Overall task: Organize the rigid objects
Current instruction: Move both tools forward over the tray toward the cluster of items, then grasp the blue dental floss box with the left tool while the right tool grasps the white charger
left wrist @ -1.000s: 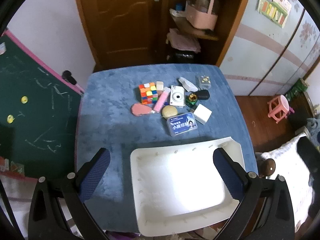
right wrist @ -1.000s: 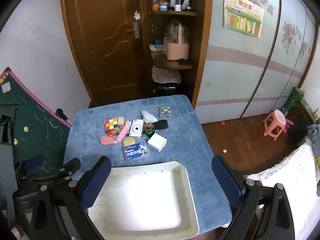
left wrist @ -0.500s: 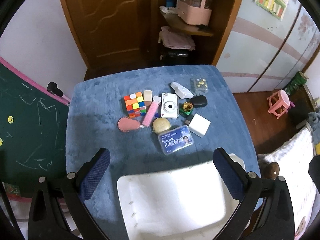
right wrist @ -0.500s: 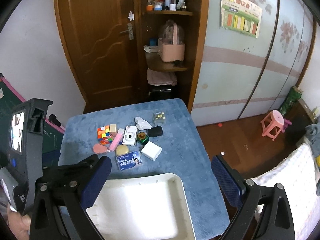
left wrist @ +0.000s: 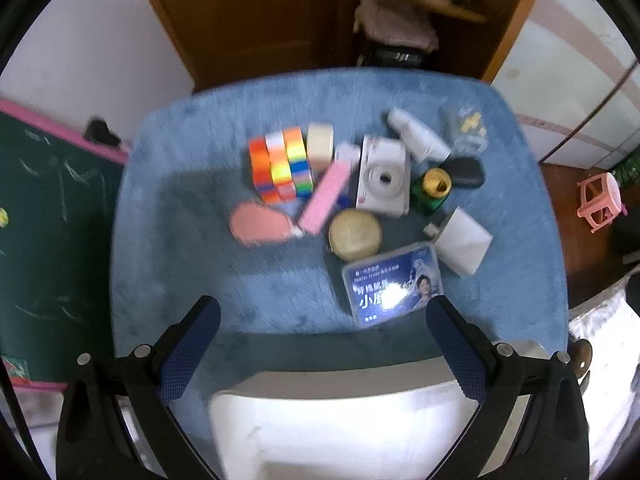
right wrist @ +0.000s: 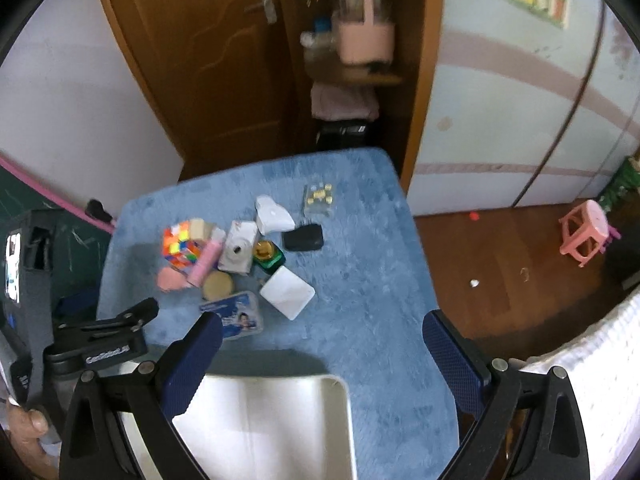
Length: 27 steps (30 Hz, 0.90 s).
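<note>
Small rigid objects lie clustered on the blue table: a colourful puzzle cube (left wrist: 280, 166), a pink bar (left wrist: 326, 196), a white toy camera (left wrist: 383, 178), a green and gold jar (left wrist: 432, 190), a round beige case (left wrist: 355, 234), a blue printed box (left wrist: 394, 282) and a white box (left wrist: 464, 242). The white tray (left wrist: 340, 420) sits at the table's near edge. My left gripper (left wrist: 320, 340) hangs open above the tray's far rim. My right gripper (right wrist: 324, 354) is open too, over the tray (right wrist: 276, 424), with nothing between its fingers. The cube (right wrist: 180, 248) and white box (right wrist: 287, 293) show ahead of it.
A green chalkboard (left wrist: 44, 232) leans at the table's left. Behind the table stand a wooden door (right wrist: 208, 52) and shelves with a pink basket (right wrist: 362, 40). A pink stool (right wrist: 586, 236) stands on the wooden floor at right. The left gripper's body (right wrist: 96, 350) shows at the lower left.
Both grippers have moved forward toward the cluster of objects, which looks larger now. The tray has slid lower in both views. Both stay open.
</note>
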Each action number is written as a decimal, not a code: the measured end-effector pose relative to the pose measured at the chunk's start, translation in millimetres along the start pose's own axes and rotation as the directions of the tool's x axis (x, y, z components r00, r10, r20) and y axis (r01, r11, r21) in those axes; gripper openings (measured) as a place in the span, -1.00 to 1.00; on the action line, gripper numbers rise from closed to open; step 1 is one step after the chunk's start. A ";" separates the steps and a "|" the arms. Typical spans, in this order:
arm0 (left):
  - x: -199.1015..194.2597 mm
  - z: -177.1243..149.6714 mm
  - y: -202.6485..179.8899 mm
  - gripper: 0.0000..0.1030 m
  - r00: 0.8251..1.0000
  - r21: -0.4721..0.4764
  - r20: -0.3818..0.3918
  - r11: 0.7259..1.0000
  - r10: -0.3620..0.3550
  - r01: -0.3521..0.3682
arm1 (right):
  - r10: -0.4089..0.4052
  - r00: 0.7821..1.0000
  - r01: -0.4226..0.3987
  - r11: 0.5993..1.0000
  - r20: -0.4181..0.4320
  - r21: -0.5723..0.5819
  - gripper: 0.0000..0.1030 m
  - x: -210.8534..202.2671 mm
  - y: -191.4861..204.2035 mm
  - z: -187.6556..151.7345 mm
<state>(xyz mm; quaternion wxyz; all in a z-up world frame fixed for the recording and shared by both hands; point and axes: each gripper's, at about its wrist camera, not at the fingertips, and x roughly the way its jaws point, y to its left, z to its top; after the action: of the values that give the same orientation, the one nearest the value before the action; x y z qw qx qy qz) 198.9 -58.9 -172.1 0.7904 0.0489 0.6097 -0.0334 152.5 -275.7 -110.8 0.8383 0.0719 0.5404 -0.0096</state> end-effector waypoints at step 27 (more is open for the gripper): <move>92.7 -12.4 -18.9 0.99 0.969 0.013 -0.240 0.998 -0.054 0.059 | 0.047 0.926 -0.200 0.904 -0.375 -0.379 0.70 213.0 51.1 18.6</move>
<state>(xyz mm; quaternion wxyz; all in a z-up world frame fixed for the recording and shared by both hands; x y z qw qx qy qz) 208.4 -75.6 -265.6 0.7093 0.0431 0.7014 -0.0556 262.7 -214.5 -290.9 0.7211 -0.0705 0.6676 0.1712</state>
